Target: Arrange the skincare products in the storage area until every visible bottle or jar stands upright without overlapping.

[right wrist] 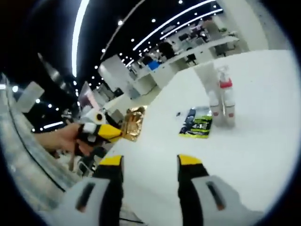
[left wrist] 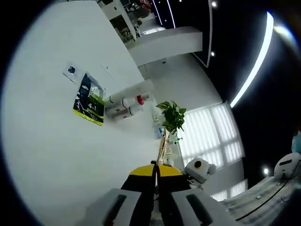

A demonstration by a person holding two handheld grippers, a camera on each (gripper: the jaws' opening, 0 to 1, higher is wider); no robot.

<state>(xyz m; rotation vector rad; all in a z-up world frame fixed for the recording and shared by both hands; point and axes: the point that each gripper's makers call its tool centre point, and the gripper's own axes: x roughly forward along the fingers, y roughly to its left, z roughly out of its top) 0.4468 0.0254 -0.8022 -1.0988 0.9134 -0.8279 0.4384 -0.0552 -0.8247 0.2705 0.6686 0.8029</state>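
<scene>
Far ahead of our right gripper (right wrist: pixel 146 162), across the bare white tabletop (right wrist: pixel 244 160), we see the skincare products: a cluster of white bottles (right wrist: pixel 221 101), standing upright and close together, one with a red band (right wrist: pixel 225 84) under a pale spray-type head. Just beside them, nearer to us, a flat dark sachet with green and yellow print (right wrist: pixel 196 124) lies on the table, apart from the bottles. Our right gripper's yellow-tipped black jaws stand well apart with nothing between them, well short of the products.

Off to the left in the right gripper view, we catch our left gripper (right wrist: pixel 123 133), held by a hand (right wrist: pixel 60 140), its yellow-and-black jaws closed on a crinkled gold foil packet (right wrist: pixel 133 122), up off the table edge.

Over in the left gripper view, the left gripper (left wrist: pixel 155 175) has its jaws pressed together; the thin gold foil packet (left wrist: pixel 162 149) rises edge-on from between them. Beyond it we see the same white bottles (left wrist: pixel 123 104) and the dark sachet (left wrist: pixel 90 100) on the white tabletop (left wrist: pixel 56 160), well apart from the jaws. A leafy green plant (left wrist: pixel 172 116) shows past the table.
</scene>
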